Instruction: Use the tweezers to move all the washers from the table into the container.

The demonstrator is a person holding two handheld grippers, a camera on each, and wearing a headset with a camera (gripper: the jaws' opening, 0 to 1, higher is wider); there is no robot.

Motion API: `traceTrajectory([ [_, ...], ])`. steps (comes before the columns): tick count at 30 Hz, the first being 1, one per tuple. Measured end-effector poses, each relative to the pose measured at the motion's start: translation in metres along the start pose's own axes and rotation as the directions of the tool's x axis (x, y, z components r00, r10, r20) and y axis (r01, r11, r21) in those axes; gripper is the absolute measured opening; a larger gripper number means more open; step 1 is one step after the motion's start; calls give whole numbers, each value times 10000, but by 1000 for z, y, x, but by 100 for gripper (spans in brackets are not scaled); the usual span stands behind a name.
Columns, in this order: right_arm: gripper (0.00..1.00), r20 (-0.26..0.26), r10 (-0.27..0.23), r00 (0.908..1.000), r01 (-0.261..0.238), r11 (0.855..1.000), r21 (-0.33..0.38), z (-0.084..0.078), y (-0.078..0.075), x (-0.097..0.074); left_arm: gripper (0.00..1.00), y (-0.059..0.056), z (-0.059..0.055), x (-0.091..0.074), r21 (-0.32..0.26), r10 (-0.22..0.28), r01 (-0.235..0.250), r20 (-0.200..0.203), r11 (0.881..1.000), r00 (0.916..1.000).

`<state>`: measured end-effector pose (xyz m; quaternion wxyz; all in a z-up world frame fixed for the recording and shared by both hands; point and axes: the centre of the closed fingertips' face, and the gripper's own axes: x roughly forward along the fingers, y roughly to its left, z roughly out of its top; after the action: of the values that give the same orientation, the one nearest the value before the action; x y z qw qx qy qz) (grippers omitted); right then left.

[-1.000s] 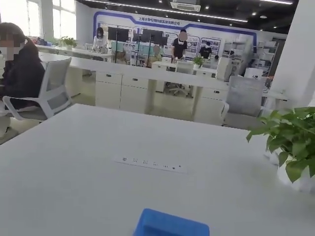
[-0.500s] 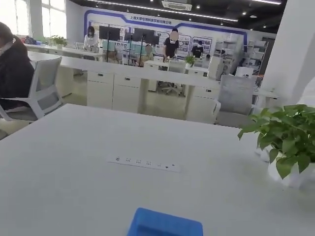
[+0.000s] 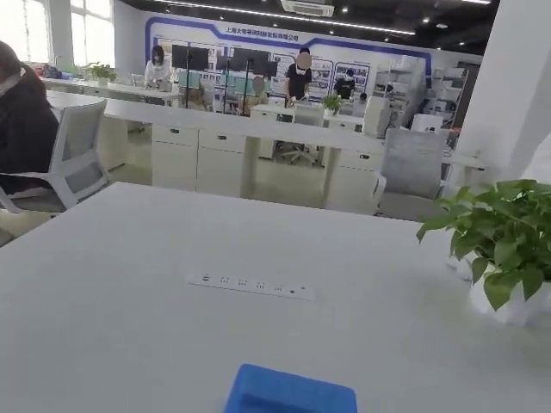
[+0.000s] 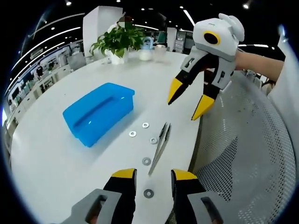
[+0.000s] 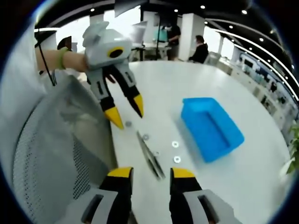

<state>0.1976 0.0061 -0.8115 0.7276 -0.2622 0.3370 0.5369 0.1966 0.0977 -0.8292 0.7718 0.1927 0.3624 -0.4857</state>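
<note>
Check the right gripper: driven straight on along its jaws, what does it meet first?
Probably the tweezers, lying just ahead between the open jaws of the right gripper; washers lie around it. Height above the table is unclear, so it may pass over.

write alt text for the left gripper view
Metal tweezers lie on a white table among five washers, beside a blue container. The left gripper rises open from the bottom; the right gripper, open, hangs at upper right.

Parted left tongs (image 4: 154, 175) face tweezers (image 4: 159, 147) among washers (image 4: 146, 161) beside the blue container (image 4: 98, 112).
</note>
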Motion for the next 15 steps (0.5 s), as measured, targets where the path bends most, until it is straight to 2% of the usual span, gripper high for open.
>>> traceTrajectory([
  [6,22,-645,553,9964,-584,9972,-474,-4,-1,12,18,0,-3,9,128,-153,158,-387,9998,9991],
  [12,19,-1239,1119,9860,-1215,9899,-727,-8,-3,28,11,4,-11,18,95,-234,244,-942,9997,9953],
  [15,17,-1474,1290,9806,-1432,9856,-896,-9,-4,36,8,5,-11,21,118,-295,309,-1070,9995,9938],
])
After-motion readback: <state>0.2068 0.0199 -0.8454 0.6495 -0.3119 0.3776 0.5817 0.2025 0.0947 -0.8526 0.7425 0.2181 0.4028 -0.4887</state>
